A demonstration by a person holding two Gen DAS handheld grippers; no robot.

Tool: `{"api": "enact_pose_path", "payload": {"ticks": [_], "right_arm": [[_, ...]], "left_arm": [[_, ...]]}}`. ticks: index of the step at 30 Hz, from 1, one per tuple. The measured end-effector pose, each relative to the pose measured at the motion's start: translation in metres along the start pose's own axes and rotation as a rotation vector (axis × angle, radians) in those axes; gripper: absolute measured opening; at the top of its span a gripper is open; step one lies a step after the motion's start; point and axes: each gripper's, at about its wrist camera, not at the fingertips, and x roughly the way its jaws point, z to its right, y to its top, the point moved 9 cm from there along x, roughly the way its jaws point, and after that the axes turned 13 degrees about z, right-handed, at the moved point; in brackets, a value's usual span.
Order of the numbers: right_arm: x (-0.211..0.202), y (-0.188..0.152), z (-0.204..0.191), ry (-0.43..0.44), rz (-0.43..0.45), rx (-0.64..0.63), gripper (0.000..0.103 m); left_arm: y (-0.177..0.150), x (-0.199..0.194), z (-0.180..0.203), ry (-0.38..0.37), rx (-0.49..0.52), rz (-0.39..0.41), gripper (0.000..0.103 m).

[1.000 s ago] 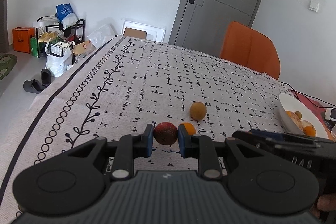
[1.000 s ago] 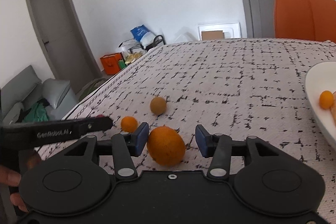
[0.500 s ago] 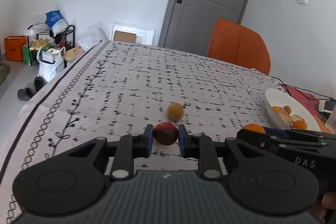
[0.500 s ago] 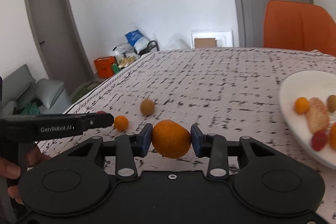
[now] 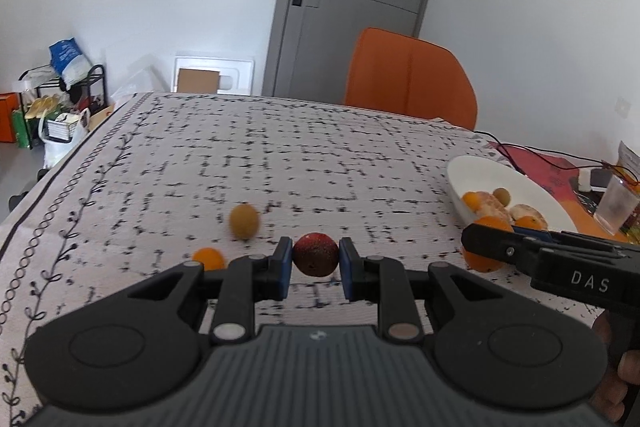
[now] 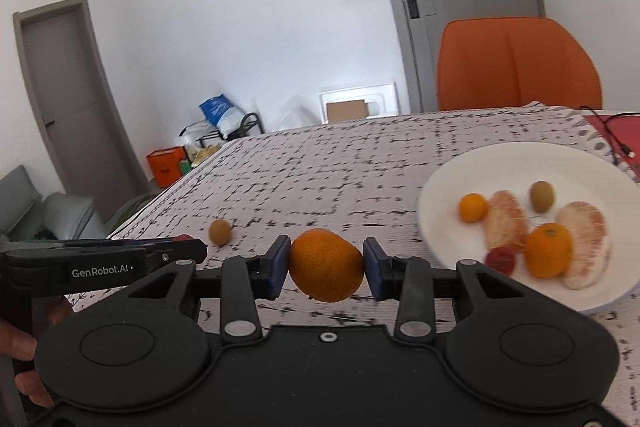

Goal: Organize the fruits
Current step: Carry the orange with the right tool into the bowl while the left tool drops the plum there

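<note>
While the left gripper (image 5: 315, 263) clamps a dark red fruit (image 5: 315, 254) above the patterned tablecloth (image 5: 280, 155), the right gripper (image 6: 326, 267) pinches an orange (image 6: 326, 265) just short of the white plate (image 6: 520, 163). Behind them on the cloth lie a small orange (image 5: 208, 259) and a brownish fruit (image 5: 244, 221), perhaps a kiwi. Peeled segments and more small fruit fill the plate; an orange chair (image 6: 516, 65) stands beyond.
</note>
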Motion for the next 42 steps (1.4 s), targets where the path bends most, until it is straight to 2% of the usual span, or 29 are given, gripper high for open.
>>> {"api": "enact_pose_path", "payload": {"ticks": [23, 42], "right_arm": [[-0.037, 0.011, 0.081, -0.125, 0.075, 0.089, 0.037], [-0.037, 0.028, 0.134, -0.21, 0.115, 0.116, 0.037]], "left_arm": [[0.01, 0.03, 0.077, -0.108, 0.07, 0.007, 0.023], [0.011, 0.064, 0.122, -0.174, 0.107, -0.011, 0.023]]}}
